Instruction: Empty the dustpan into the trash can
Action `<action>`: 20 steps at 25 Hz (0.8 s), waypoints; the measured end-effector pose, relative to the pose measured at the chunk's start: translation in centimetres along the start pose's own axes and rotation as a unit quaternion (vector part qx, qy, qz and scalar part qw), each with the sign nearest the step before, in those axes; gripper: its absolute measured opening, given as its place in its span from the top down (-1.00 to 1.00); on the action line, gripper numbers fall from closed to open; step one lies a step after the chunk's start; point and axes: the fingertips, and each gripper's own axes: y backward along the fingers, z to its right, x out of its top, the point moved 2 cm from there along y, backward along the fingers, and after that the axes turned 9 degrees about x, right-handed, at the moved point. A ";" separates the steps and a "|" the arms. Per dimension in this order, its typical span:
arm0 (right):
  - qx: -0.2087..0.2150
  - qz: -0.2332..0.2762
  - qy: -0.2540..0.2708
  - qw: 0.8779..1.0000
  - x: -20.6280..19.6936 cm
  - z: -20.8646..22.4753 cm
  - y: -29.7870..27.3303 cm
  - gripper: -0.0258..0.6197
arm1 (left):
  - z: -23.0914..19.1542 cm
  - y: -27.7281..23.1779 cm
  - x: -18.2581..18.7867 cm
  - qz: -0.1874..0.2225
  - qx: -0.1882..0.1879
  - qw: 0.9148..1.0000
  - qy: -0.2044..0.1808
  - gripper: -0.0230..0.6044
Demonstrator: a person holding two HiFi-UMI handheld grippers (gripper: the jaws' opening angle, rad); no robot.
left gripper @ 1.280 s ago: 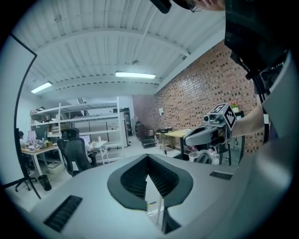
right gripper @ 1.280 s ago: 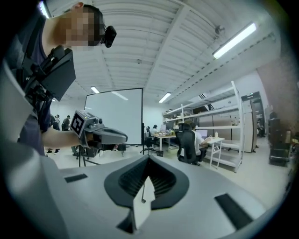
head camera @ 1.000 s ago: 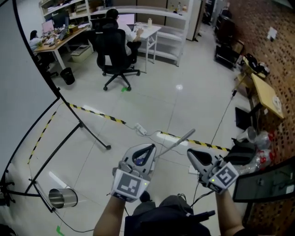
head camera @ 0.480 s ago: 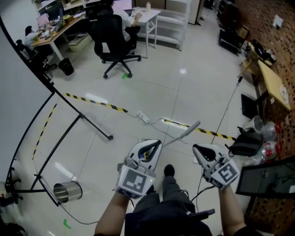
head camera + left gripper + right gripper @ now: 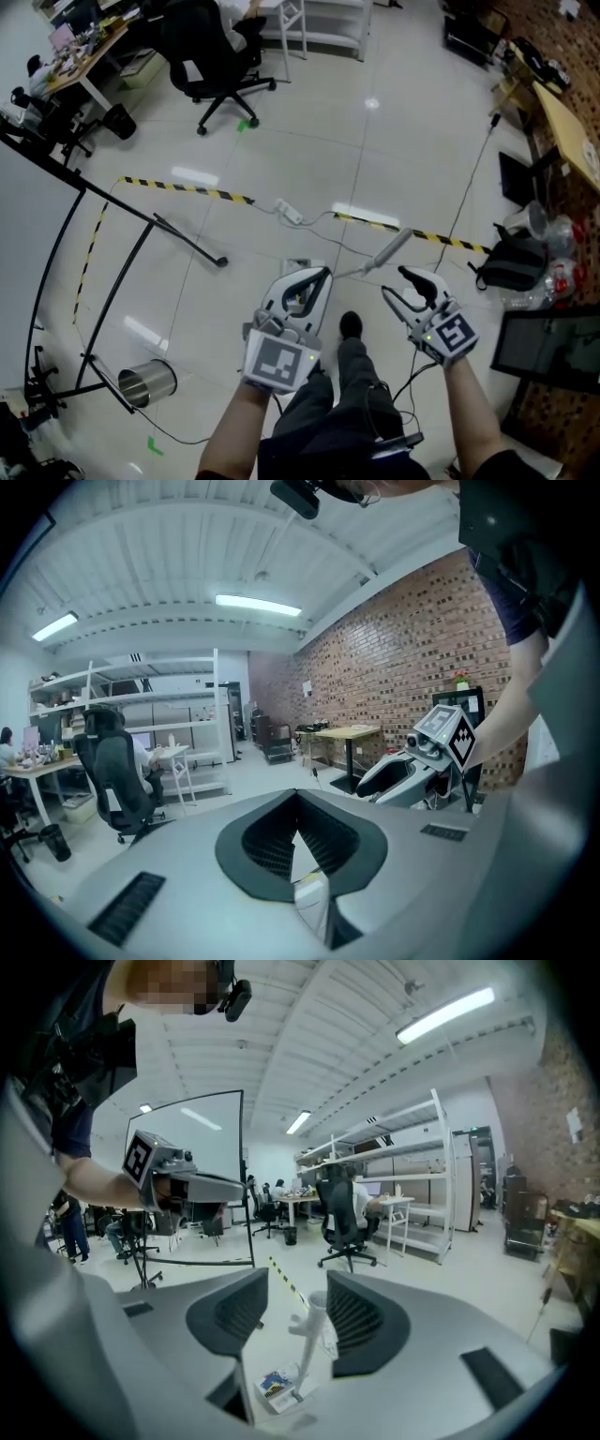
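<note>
The step in hand looks like the reach for the dustpan; nothing is lifted yet. The long-handled white plastic dustpan (image 5: 302, 1358) stands on the pale tiled floor (image 5: 281, 169) right in front of the person, with a colourful scrap of litter (image 5: 272, 1385) lying in its pan and its grey handle (image 5: 386, 253) rising at a slant toward the right tool (image 5: 394, 283). That tool's jaws have just been opening and now stand apart. The handle is framed in the gap but sits beyond the tips, untouched. The left tool (image 5: 296, 799) is clenched, its tips meeting, with nothing I can make out pinched there. The shiny metal cylindrical trash can (image 5: 148, 385) sits on the floor well apart, down to the person's left. Next, the right tool probably has to go forward until the handle sits between the pads, then clamp firmly. The pan must stay level while it is carried to the can, or the litter will slide out early.
</note>
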 end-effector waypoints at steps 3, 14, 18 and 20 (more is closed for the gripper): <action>0.000 -0.014 -0.009 1.000 -2.5 0.5 -1.1 0.09 | 0.5 -1.3 -1.8 -0.016 -0.004 1.000 -0.003 0.93; -0.010 -0.026 -0.034 0.999 -8.9 2.1 -6.3 -0.18 | 0.0 -2.7 -7.2 -0.043 0.013 0.998 0.039 0.93; -0.010 -0.011 -0.023 1.000 -9.2 2.7 -7.9 -0.18 | -0.5 -3.3 -8.4 -0.039 0.026 0.998 0.045 0.93; -0.008 -0.004 -0.020 1.000 -9.4 2.7 -8.4 -0.18 | -0.4 -3.4 -9.0 -0.041 0.028 0.998 0.047 0.93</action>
